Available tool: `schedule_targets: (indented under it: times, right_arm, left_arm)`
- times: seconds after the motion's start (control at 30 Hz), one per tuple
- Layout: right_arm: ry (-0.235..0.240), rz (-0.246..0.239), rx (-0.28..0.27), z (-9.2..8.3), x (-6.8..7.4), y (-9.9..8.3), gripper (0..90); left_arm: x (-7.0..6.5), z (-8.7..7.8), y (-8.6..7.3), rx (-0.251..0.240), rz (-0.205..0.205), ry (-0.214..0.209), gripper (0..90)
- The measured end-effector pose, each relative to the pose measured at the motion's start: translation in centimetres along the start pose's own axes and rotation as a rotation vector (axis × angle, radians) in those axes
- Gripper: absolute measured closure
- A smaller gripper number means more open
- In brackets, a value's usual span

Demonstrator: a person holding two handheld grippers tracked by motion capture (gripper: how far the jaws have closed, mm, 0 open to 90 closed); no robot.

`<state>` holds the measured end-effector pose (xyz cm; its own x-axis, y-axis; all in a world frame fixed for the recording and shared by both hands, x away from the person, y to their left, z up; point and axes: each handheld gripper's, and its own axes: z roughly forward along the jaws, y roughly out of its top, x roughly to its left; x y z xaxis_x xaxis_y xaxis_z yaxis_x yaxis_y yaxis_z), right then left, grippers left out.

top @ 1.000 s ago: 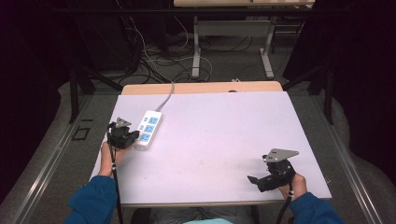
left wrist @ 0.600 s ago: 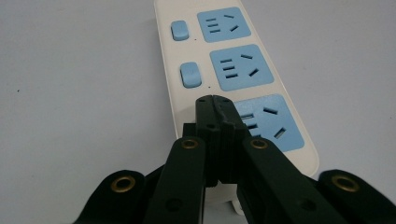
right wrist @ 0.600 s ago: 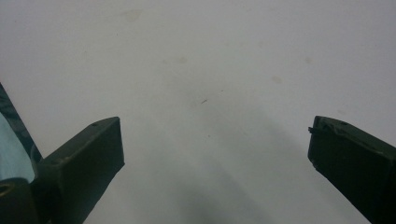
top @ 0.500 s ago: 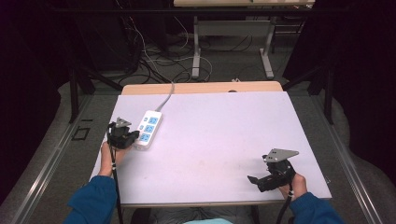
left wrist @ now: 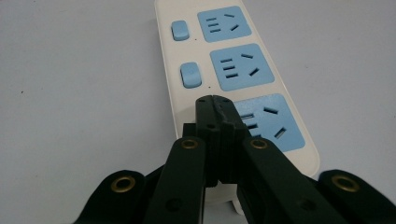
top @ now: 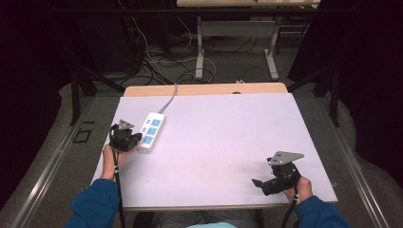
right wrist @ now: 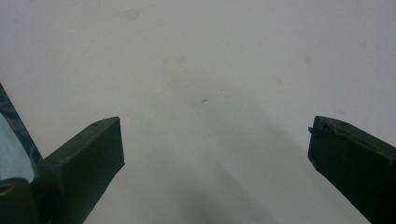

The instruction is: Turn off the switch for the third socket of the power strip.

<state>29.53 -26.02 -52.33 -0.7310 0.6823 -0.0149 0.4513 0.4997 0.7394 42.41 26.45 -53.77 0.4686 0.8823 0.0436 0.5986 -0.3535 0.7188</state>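
On the left, my left tongs [top: 134, 139] sit pinched fully together with nothing between them, tips resting over the near end of the power strip [top: 151, 131], about where the third switch should be beside the nearest blue socket [left wrist: 268, 122]. I can't quite tell whether the tips are pressing that switch, since they cover it. Nothing has shifted over the last second: both hands sit as they did, the strip lies where it lay, at the worktop's [top: 223, 137] left edge with its cord running off the far side. I judge this a held press. On the right, my right tongs [top: 259, 185] gape wide, empty, above bare worktop.
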Motion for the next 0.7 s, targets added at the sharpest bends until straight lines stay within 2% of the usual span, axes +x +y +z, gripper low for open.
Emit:
schedule_targets:
  times: [0.03, 0.63, 0.7]
  right_arm:
    - [0.003, -0.004, 0.012, -0.11, -0.02, 0.02, 2.9]
    - [0.000, -0.004, 0.000, -0.06, -0.01, -0.01, 2.9]
    - [0.001, -0.005, 0.012, -0.13, -0.02, 0.02, 3.0]
  left_arm:
    - [-0.02, 0.01, 0.00, -0.001, -0.001, 0.000, 90.0]
    - [-0.01, 0.01, 0.03, -0.003, 0.009, 0.003, 90.0]
    - [-0.05, 0.01, 0.03, -0.003, 0.008, 0.002, 90.0]
